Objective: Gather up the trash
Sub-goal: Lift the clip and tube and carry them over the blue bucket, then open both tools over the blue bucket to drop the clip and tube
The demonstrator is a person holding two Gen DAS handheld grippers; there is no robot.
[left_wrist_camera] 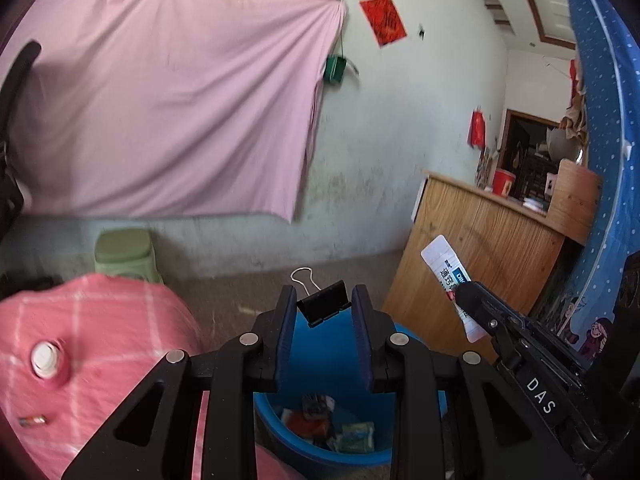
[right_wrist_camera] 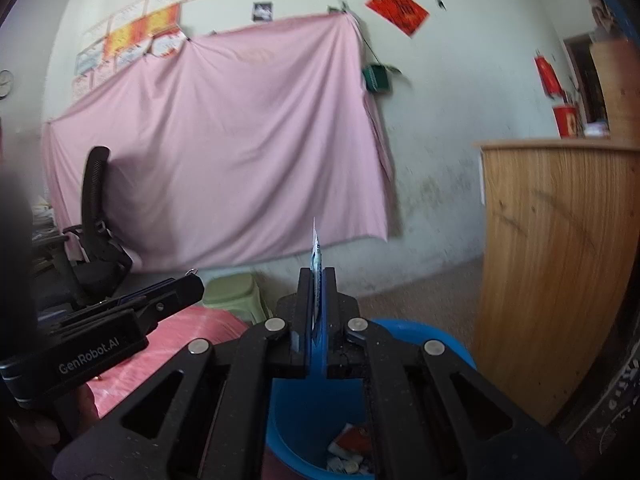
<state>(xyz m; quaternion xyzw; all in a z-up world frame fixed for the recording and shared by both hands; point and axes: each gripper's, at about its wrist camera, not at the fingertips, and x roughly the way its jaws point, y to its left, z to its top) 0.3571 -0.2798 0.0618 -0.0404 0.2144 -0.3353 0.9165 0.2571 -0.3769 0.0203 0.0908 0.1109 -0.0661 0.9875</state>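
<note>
L gripper (left_wrist_camera: 324, 300) clamped on binder clip (left_wrist_camera: 323, 303) | R gripper (right_wrist_camera: 317, 276) pinched flat sachet (right_wrist_camera: 316, 256) | both over blue bin (left_wrist_camera: 320, 364), trash inside | tip: centre over the bin opening before release, one at a time

My left claw (left_wrist_camera: 324, 304), bottom centre of its frame, holds a binder clip (left_wrist_camera: 324, 302) above the bucket (left_wrist_camera: 312, 344). Trash (left_wrist_camera: 324, 428) lies inside. Right of it, my right claw (left_wrist_camera: 466, 294) pinches a packet (left_wrist_camera: 444, 262); the bench (left_wrist_camera: 80, 328) sits lower left.
</note>
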